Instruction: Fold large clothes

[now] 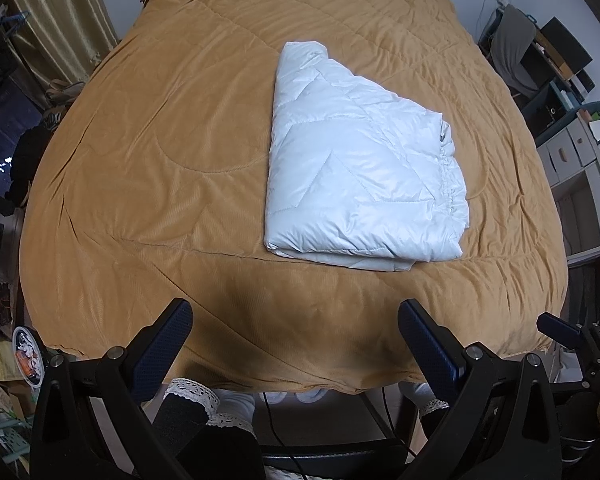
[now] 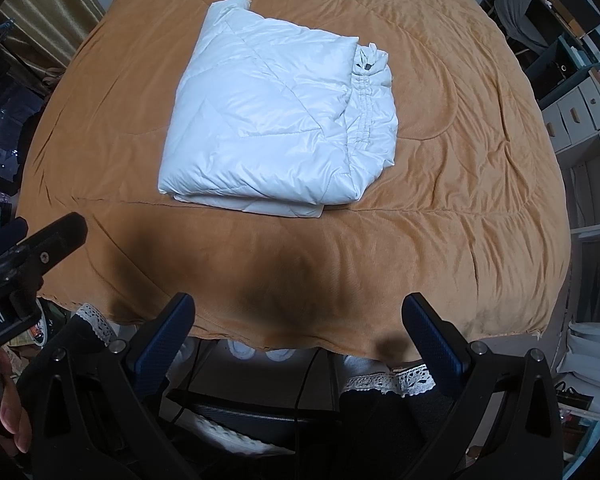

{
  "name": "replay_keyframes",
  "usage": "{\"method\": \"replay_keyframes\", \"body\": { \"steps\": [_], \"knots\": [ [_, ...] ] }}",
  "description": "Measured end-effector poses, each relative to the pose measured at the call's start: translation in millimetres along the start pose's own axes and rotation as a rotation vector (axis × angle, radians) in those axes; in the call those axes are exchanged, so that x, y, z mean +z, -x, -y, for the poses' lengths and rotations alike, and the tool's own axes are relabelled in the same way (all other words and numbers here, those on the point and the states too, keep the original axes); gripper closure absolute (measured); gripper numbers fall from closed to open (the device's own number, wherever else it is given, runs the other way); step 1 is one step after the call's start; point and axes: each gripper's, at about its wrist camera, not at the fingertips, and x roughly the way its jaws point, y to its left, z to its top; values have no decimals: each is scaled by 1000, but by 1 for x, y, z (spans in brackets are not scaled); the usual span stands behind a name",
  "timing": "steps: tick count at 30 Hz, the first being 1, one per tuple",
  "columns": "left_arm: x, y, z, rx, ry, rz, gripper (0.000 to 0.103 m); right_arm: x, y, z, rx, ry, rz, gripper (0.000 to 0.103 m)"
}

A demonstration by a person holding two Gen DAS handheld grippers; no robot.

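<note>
A white quilted puffer jacket (image 1: 356, 168) lies folded into a thick rectangle on the mustard-brown bedspread (image 1: 160, 152). In the right wrist view the same folded jacket (image 2: 276, 120) shows its gathered elastic hem along the right side. My left gripper (image 1: 296, 316) hangs open above the bed's near edge, well short of the jacket, with nothing between its blue pads. My right gripper (image 2: 298, 312) is open too, likewise back at the near edge. The left gripper's black body (image 2: 32, 248) juts in at the left of the right wrist view.
The bedspread (image 2: 460, 160) covers the whole bed. Shelves and drawers (image 1: 576, 152) stand to the right, curtains (image 1: 60, 24) and clutter to the left. Lace-trimmed dark clothing (image 2: 388, 384) and a person's hand (image 2: 12, 412) show below the bed edge.
</note>
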Motion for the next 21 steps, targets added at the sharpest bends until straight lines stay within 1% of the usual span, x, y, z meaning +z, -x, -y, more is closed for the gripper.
{"method": "replay_keyframes", "body": {
  "steps": [21],
  "knots": [
    [-2, 0, 0, 0, -1, -1, 0, -2, -5, -4, -1, 9, -12, 0]
  ]
}}
